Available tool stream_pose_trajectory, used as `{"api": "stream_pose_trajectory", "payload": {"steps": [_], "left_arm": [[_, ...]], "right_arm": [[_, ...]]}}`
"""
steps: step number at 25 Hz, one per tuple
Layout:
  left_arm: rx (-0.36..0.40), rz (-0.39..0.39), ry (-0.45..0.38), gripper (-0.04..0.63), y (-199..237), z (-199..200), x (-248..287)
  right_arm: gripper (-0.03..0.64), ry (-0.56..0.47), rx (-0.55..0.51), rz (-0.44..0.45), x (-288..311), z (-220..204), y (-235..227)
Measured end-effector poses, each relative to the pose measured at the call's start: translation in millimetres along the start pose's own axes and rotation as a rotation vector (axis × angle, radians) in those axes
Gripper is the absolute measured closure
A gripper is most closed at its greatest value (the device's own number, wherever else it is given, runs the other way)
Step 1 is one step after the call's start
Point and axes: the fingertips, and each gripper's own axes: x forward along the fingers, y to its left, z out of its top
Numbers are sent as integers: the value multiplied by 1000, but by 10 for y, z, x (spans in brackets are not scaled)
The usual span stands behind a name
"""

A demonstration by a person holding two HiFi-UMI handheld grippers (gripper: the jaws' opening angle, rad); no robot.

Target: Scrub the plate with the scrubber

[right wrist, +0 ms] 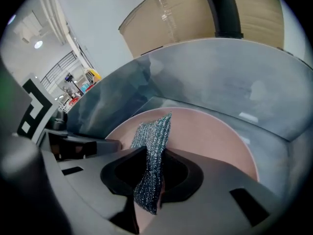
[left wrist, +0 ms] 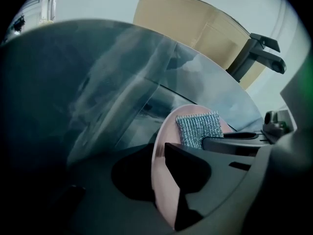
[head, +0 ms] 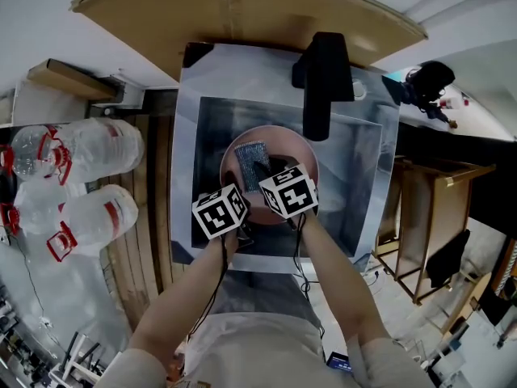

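Observation:
A pink plate [head: 303,158] lies in the steel sink [head: 367,176]. My left gripper [head: 229,196] is at the plate's near left rim. In the left gripper view the plate's edge [left wrist: 164,146] runs between the jaws of the left gripper [left wrist: 159,173], which are closed on it. My right gripper [head: 262,172] is over the middle of the plate, shut on a silver-blue mesh scrubber [head: 250,160]. In the right gripper view the scrubber [right wrist: 151,155] stands pinched in the right gripper [right wrist: 149,180] above the plate [right wrist: 210,136]. The scrubber [left wrist: 198,128] also shows past the left jaws.
A black faucet [head: 323,79] reaches over the sink's far side. Large water bottles [head: 81,176] stand at the left on wooden slats. A curved wooden board [head: 242,6] stands behind the sink. Wooden racks [head: 428,217] are at the right.

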Motion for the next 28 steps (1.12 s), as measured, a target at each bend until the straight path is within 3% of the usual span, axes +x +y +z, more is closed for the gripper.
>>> {"api": "stream_pose_trajectory", "payload": {"steps": [3,8,15,21,28], "left_arm": [[15,-3,1,515,-3,-1,2],[34,-13,2,517,-14,15,16],[39,-35,6,518,-13,17,18],[45,-47,7,520,-18,22,24],[53,-65,5,520,-31,31,21]], "right_arm": [[506,2,-36,-41,35,38,-137],[509,24,-133,-202,-150,173,-562],[512,195,-257,-302,-522,-198,-757],[515,357,-344,-200,-698,-663,-396],[514,305,-326,-55,-273,-642,291]]}}
